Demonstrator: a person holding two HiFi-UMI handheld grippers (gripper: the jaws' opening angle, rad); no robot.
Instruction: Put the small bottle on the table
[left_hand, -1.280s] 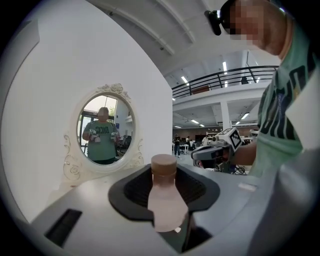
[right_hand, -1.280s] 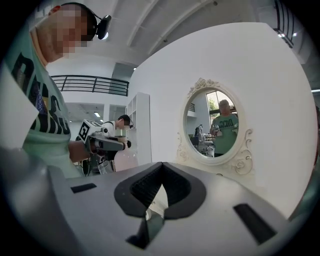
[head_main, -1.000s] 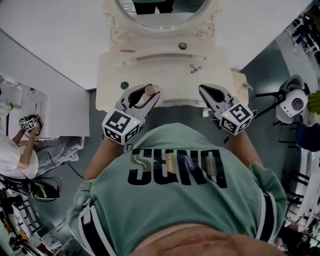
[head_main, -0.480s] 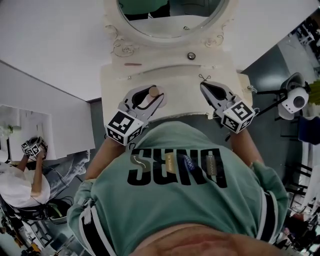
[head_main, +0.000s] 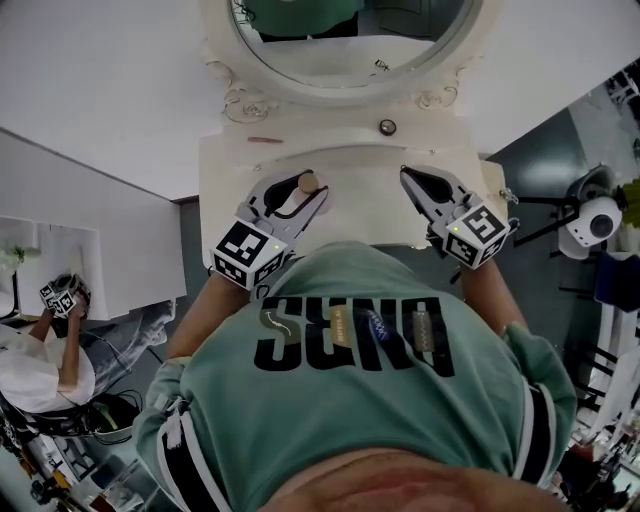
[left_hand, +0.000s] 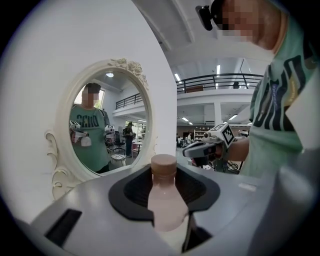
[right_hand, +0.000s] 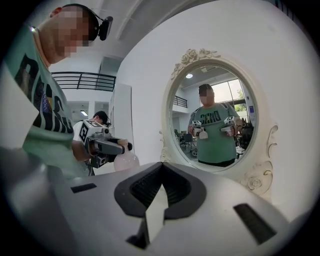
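**Small bottle gripped in left tongs**

Left tongs (head_main: 298, 192) are clamped on the small bottle (left_hand: 164, 200): pink body, brown cap, upright. It is held over the surface's (head_main: 362, 165) 8 o'clock area, below the oval mirror (head_main: 350, 45). Right tongs (head_main: 409, 177) are at the bottle's 3 o'clock, well apart, tips together, empty.

White wall (head_main: 100, 70), ornate oval mirror (head_main: 350, 40)

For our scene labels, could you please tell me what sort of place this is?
Probably a large lab or studio hall: a staged dressing table with an ornate mirror, a mezzanine railing behind, and another person working nearby.
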